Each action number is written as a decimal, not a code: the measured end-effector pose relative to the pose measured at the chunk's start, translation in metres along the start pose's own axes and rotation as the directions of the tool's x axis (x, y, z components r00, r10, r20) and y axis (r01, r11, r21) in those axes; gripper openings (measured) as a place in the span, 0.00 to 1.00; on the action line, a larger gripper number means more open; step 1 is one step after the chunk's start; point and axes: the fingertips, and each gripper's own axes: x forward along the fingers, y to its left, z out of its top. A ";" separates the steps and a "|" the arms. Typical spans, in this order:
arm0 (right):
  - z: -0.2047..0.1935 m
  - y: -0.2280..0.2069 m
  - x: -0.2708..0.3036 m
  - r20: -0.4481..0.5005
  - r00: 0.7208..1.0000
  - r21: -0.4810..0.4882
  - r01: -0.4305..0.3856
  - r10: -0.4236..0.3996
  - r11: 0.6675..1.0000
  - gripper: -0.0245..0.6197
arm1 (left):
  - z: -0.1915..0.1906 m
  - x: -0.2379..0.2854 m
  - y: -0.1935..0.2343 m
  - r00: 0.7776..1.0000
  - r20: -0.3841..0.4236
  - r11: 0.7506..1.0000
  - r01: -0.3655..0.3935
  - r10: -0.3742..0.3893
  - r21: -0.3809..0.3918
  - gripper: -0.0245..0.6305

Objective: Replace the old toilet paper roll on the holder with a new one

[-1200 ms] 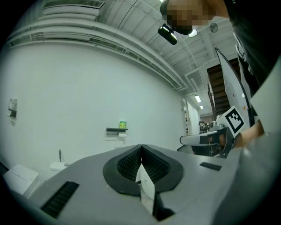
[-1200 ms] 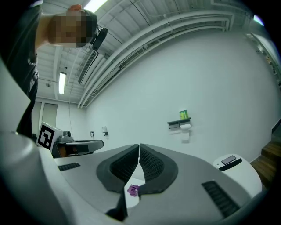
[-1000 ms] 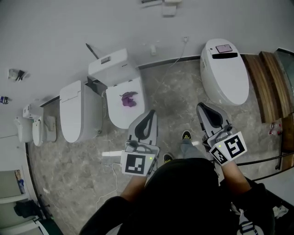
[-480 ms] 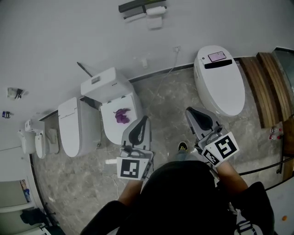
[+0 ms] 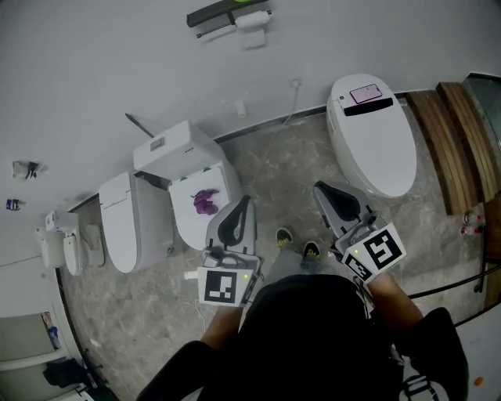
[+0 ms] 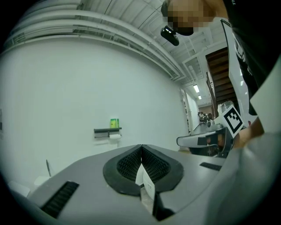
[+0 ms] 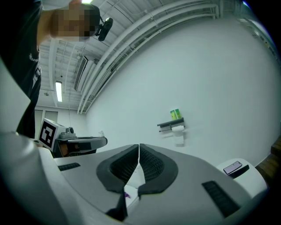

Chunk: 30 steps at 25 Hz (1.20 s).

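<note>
Since the old toilet paper roll [image 5: 252, 20] is only paper wound on a core, it is judged to be light, soft and easily crushed or unwound. A loose tail is seen hanging below it. It would best be taken across its round body with a gentle squeeze and slid sideways off the bar, not tugged by the sheet. It is hung on the holder [image 5: 215, 13], a dark bar and shelf fixed high on the white wall [image 5: 117, 63], well apart from both grippers. On the shelf above the roll a green item [image 6: 114, 123] is stood; whether it is the new roll cannot be told at this size. Below the wall, white toilets [image 5: 376, 133] are ranged on the marbled floor [image 5: 290, 172]. The left hand-held gripper [image 6: 141, 147] and the right hand-held gripper [image 7: 138, 146] are pointed toward the wall, each with its jaws pressed together and nothing between them, so both would have to be opened before any hold is taken
</note>
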 end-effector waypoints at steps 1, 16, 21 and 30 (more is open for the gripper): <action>0.000 -0.001 0.000 0.000 1.000 -0.001 0.000 0.000 1.000 0.07 | 0.001 0.001 0.000 1.000 0.003 1.000 0.002 -0.002 0.003 0.07; 0.005 -0.035 0.047 -0.015 0.999 -0.021 0.035 -0.035 0.999 0.07 | 0.001 0.056 0.038 0.999 0.013 0.999 0.037 -0.037 -0.010 0.07; 0.003 -0.045 0.080 -0.026 0.999 -0.032 0.043 -0.044 0.999 0.07 | -0.009 0.073 0.069 0.999 -0.005 0.999 0.037 -0.037 -0.020 0.07; 0.009 -0.051 0.137 -0.042 0.998 -0.042 0.045 -0.047 0.998 0.07 | -0.004 0.098 0.114 0.997 0.042 0.996 0.061 -0.058 -0.061 0.07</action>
